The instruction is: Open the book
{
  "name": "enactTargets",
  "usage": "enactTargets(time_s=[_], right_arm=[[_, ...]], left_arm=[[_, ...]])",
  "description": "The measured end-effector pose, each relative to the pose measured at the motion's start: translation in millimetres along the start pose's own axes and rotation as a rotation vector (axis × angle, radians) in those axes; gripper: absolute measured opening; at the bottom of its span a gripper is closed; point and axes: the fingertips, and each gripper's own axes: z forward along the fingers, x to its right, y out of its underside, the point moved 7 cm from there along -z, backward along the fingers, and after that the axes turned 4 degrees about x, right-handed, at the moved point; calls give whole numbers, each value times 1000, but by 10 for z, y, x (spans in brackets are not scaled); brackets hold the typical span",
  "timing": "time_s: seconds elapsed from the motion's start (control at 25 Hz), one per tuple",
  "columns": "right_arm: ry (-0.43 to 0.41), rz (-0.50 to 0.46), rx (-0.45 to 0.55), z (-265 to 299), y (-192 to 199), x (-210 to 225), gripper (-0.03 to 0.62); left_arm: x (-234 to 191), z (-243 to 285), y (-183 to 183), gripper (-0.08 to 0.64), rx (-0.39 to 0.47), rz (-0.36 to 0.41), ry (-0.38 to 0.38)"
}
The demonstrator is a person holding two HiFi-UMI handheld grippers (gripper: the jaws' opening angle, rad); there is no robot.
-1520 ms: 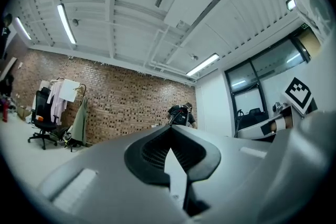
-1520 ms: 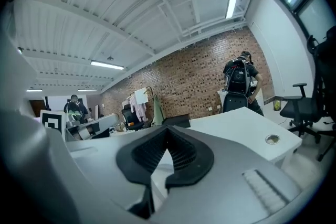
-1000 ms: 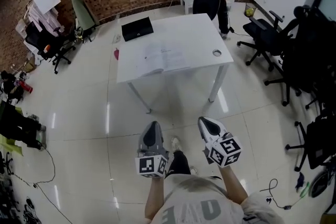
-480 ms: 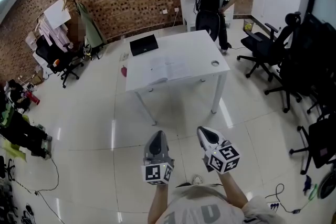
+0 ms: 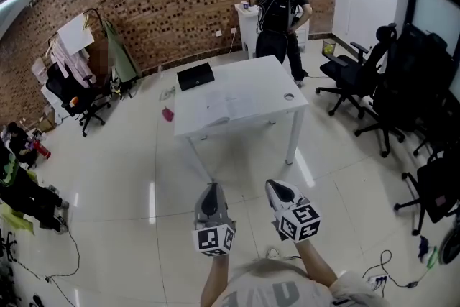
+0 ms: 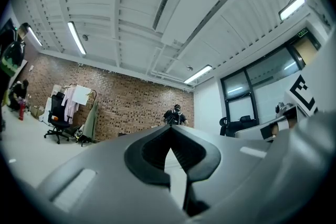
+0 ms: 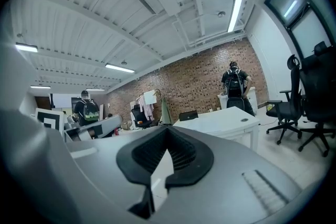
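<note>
Left gripper (image 5: 210, 190) and right gripper (image 5: 277, 188) were shut and empty; book (image 5: 231, 106) lay far off on desk (image 5: 277, 79), so a squared approach was advisable.

We hold two grey grippers, the left gripper (image 5: 210, 189) and the right gripper (image 5: 275, 188), with marker cubes (image 5: 214, 239) in black-and-white squares. Ahead of them the table (image 5: 277, 86) is white, the book (image 5: 231, 108) white too (barely distinct from it), and the laptop (image 5: 195, 75) black. Beyond stands a red-brown, dark-speckled brick wall (image 5: 180, 3). Under the grippers the floor (image 5: 129, 176) is glossy cream.
</note>
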Motion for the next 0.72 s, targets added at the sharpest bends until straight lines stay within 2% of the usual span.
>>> enactTargets(time_s=[0.24, 0.44, 0.72], right_arm=[[12, 6, -5, 70, 21, -105, 2], [19, 5, -6, 139, 24, -114, 2], [23, 12, -2, 211, 22, -88, 2]], left_arm=[[-80, -4, -15, 18, -15, 20, 14], [-118, 42, 72, 18, -58, 8, 10], [-93, 113, 109, 18, -72, -2, 47]])
